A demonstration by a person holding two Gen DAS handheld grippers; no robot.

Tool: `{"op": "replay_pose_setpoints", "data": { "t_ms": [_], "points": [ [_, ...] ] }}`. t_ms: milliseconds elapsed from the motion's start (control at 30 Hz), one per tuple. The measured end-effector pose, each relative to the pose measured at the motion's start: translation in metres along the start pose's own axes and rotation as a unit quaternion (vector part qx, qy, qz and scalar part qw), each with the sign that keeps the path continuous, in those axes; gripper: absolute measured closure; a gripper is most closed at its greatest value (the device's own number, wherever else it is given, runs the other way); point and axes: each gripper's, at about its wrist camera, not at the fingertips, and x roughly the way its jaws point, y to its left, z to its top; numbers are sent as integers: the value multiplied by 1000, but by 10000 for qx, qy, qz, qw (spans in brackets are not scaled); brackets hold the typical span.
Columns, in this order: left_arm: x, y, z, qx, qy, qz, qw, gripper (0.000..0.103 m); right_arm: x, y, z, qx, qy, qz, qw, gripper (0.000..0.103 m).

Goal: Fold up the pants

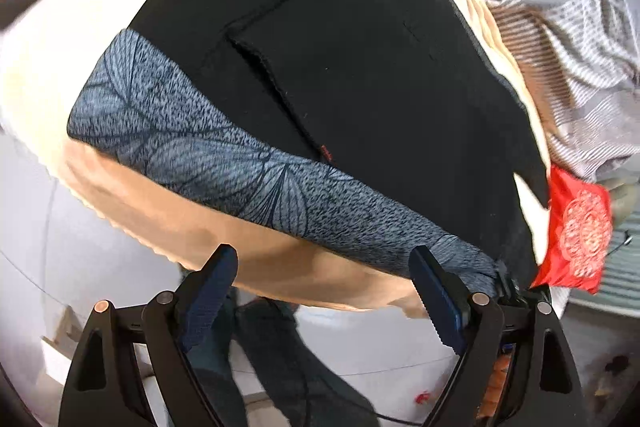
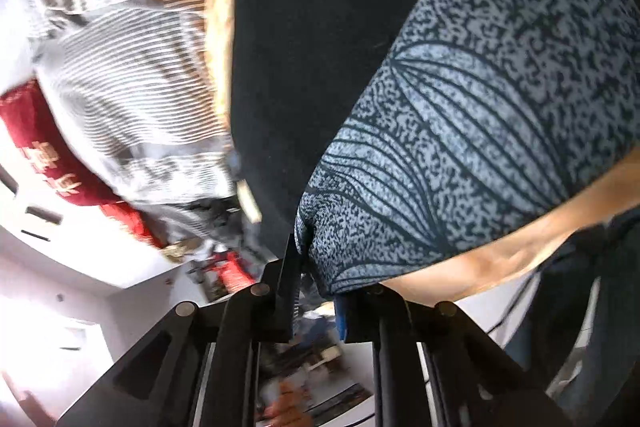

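The pants [image 1: 340, 47] are black with a grey-blue leaf-print waistband [image 1: 192, 151] and lie spread on a peach blanket [image 1: 52, 59]. My left gripper [image 1: 324, 275] is open and empty, just short of the waistband edge. In the right wrist view my right gripper [image 2: 320, 291] is shut on the corner of the waistband [image 2: 480, 131]. The black fabric [image 2: 312, 27] stretches away from it. The same pinched corner shows in the left wrist view [image 1: 492, 267].
A grey-and-brown striped quilt [image 1: 560, 19] lies beyond the pants and shows in the right wrist view [image 2: 132, 67]. A red embroidered pillow [image 1: 580, 231] sits at the bed's edge. The floor [image 1: 36, 219] lies below the blanket edge.
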Motion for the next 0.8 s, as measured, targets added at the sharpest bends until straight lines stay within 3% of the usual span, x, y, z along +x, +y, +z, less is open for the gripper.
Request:
{"op": "replay_pose_setpoints", "data": {
  "t_ms": [200,433,467,500,600,633,667,800],
  "points": [
    [-3,9,7,-492,-195,-568,9970,14,-11,36,-3,-97,200,280,9994,90],
    [0,20,27,-710,-495,-688,9939,14,-9,50,1,-192,344,48,9992,90],
    [-3,22,30,-732,-571,-709,9932,22,-7,50,2,-197,341,24,9992,90],
    [-7,21,33,-684,-664,-692,9930,44,-7,53,2,-208,334,-10,9992,91],
    [-15,17,39,-443,-654,-593,9951,70,-10,59,1,-225,270,-56,9994,95],
    [-21,14,41,-339,-654,-572,9956,73,-15,58,0,-241,255,-75,9994,95],
    [-28,10,43,-207,-663,-540,9961,82,-16,62,0,-278,236,-116,9993,95],
    [-61,-17,55,362,-777,-497,9951,84,-21,91,5,-524,150,-136,9984,96]
  ]
}}
